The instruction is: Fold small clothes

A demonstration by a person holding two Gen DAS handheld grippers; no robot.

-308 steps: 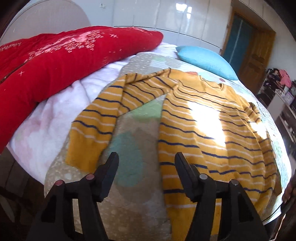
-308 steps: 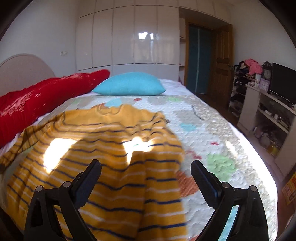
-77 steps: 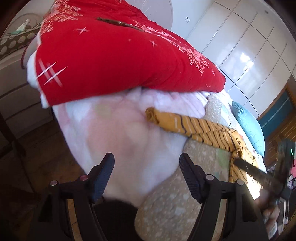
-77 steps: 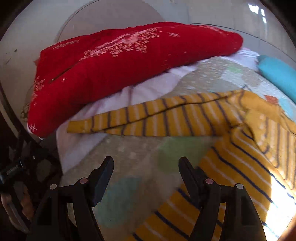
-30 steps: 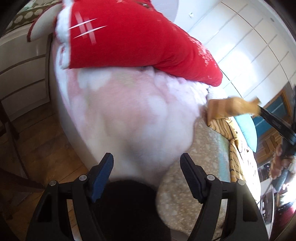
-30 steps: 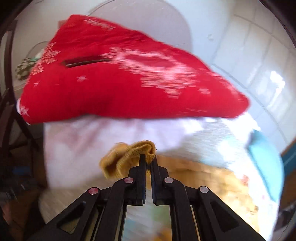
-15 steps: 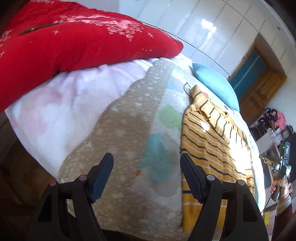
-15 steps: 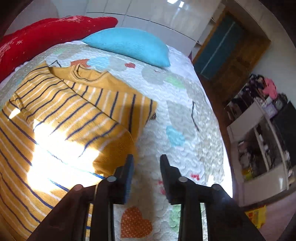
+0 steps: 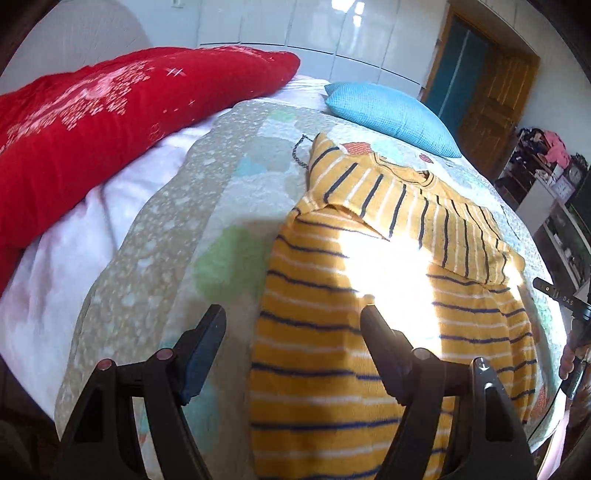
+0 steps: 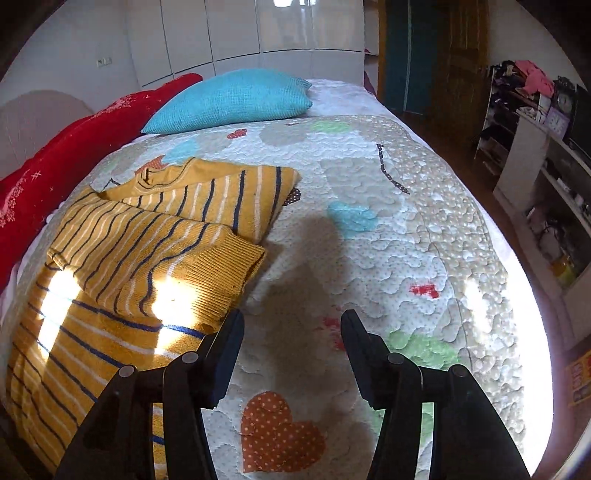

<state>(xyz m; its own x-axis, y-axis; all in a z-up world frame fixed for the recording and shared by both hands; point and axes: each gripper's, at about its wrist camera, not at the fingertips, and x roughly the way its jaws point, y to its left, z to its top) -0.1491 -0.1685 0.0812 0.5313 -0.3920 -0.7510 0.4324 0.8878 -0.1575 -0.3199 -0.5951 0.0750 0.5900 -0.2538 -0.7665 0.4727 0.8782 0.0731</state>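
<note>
White glossy wardrobe doors (image 10: 236, 33) and a wooden door (image 9: 491, 107) close off the far end of the room, and in front of you a bed is spread with a quilted patchwork cover (image 10: 388, 229) of hearts and coloured patches. Your yellow striped sweater (image 9: 369, 295) lies flat on that cover, well short of the blue pillow (image 10: 236, 99) at the far side, with a red blanket (image 9: 110, 122) heaped along the left edge of the bed. Both sleeves are laid across the chest: from your right wrist view the ribbed cuff of one sleeve (image 10: 229, 266) rests on top, near the sweater's right edge, with sunlight falling in bright patches over the stripes. Your left gripper (image 9: 293, 332) hangs above the sweater's left edge, its jaws spread wide with nothing between them, one finger over the bare cover and the other over the knit. Your right gripper (image 10: 291, 332) is over the bare cover just beside the sweater's right edge; its jaws are opening and hold nothing, the cuff lying apart from the left finger. At the right border of the left wrist view you can see a hand (image 9: 570, 360) holding that gripper's handle.
</note>
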